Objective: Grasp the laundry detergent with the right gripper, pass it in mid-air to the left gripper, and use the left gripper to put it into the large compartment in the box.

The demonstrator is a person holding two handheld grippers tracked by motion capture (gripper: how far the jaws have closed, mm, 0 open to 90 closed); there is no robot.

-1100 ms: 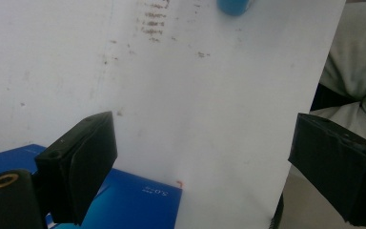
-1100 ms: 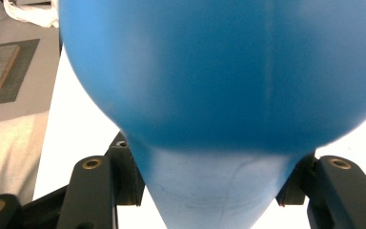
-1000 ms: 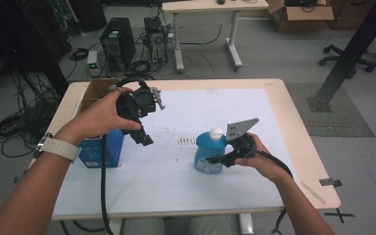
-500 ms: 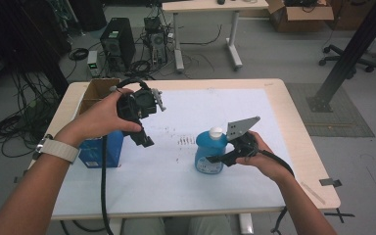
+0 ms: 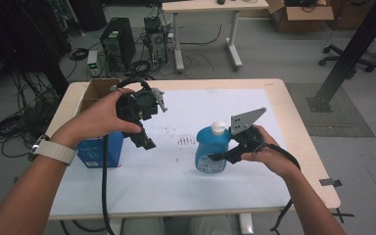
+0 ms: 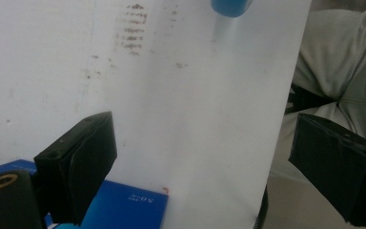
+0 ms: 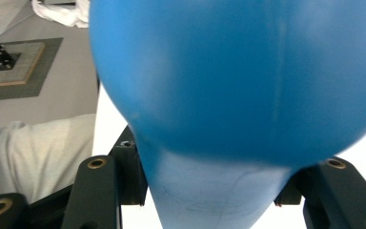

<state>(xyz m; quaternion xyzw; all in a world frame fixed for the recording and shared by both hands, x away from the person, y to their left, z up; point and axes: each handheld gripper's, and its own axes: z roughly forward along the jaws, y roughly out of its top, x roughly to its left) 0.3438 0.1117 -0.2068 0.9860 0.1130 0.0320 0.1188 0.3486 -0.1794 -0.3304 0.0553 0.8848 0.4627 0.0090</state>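
Note:
A blue bottle (image 5: pixel 210 152) with a white cap stands upright on the white sheet near the table's middle right. My right gripper (image 5: pixel 225 155) reaches in from the right, shut on the bottle's lower body. In the right gripper view the blue bottle (image 7: pixel 228 81) bulges between the two black jaws, which press its sides. My left gripper (image 5: pixel 146 140) is held above the table's left half, jaws pointing down and open. In the left gripper view the jaws of my left gripper (image 6: pixel 209 167) stand wide apart with only white sheet between them, and the bottle's base (image 6: pixel 230 5) shows at the top edge.
A blue box (image 5: pixel 98 150) stands at the table's left edge, under the left hand; its top (image 6: pixel 124 205) lies below the left jaw. An open cardboard box (image 5: pixel 96 91) sits behind it. The white sheet (image 5: pixel 176 181) covers most of the tabletop.

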